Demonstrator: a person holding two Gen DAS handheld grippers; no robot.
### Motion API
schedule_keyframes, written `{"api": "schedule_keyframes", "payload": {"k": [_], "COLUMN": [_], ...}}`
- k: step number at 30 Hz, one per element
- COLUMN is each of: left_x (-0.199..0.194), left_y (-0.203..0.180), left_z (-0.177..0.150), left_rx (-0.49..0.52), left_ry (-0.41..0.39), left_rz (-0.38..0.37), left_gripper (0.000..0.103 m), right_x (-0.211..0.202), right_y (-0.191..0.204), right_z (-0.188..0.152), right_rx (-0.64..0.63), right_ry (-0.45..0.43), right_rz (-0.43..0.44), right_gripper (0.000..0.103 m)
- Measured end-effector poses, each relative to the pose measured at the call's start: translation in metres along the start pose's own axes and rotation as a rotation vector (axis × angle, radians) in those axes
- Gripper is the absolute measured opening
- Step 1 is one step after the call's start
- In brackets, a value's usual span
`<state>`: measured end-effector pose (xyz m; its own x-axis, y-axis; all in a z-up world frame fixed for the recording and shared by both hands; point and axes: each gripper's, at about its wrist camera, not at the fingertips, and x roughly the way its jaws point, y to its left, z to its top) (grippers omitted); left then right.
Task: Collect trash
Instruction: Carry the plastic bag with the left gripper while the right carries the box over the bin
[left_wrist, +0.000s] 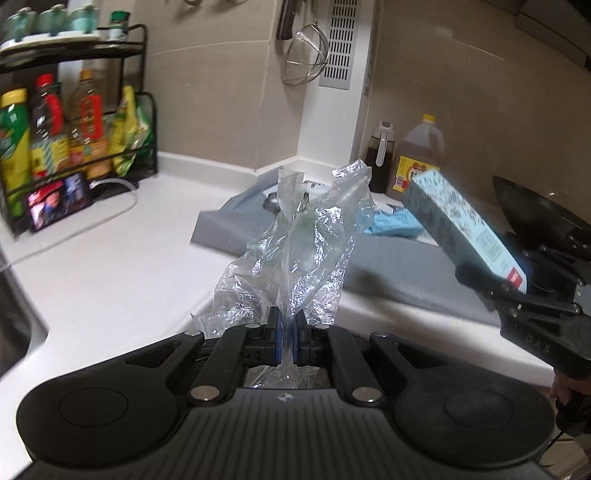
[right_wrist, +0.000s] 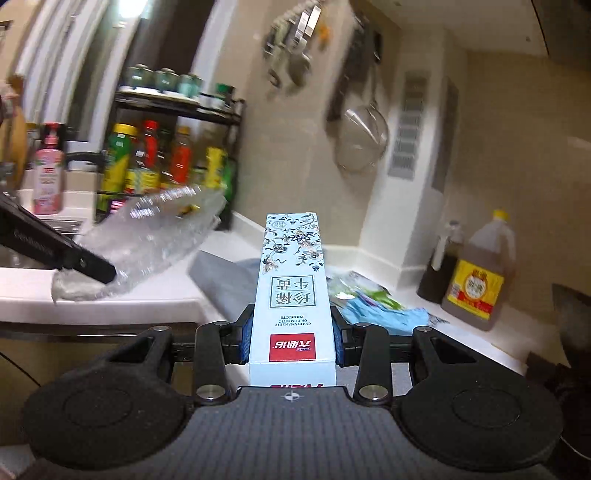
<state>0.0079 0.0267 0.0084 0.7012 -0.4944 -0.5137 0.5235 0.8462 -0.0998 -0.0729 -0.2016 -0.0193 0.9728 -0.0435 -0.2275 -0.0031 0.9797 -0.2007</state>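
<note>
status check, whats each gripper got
Left gripper shut on clear plastic wrap. Right gripper shut on pale blue carton. Both lifted off counter. Nothing blocking.

I read the pale blue box (right_wrist: 291, 295) upside down from my right wrist view: four large Chinese characters, beneath them "CRAFTSMANSHIP OF DOMESTIC PRODUCTS", and white characters on a red square that I can't make out. The oil jug (right_wrist: 476, 273) has a yellow label, its print too blurred to read.
</note>
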Motion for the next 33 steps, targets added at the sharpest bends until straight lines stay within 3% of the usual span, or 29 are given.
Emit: {"api": "schedule_keyframes", "payload": {"k": [9, 16, 29, 33], "left_x": [-0.052, -0.064, -0.065, -0.063], "left_y": [0.011, 0.015, 0.013, 0.014], "left_z": [-0.057, -0.076, -0.079, -0.079], "left_rx": [-0.070, -0.114, -0.111, -0.117], "left_ry": [0.013, 0.022, 0.012, 0.019], "left_rz": [0.031, 0.042, 0.020, 0.017], "left_gripper": [0.006, 0.006, 0.006, 0.006], "right_x": [-0.050, -0.063, -0.063, -0.056], "right_y": [0.046, 0.066, 0.069, 0.059], "right_z": [-0.003, -0.004, -0.004, -0.003], "right_rx": [-0.099, -0.154, -0.118, 0.006], "right_ry": [-0.025, -0.031, 0.002, 0.048], "right_rz": [0.058, 0.079, 0.112, 0.181], "right_gripper": [0.042, 0.042, 0.042, 0.042]}}
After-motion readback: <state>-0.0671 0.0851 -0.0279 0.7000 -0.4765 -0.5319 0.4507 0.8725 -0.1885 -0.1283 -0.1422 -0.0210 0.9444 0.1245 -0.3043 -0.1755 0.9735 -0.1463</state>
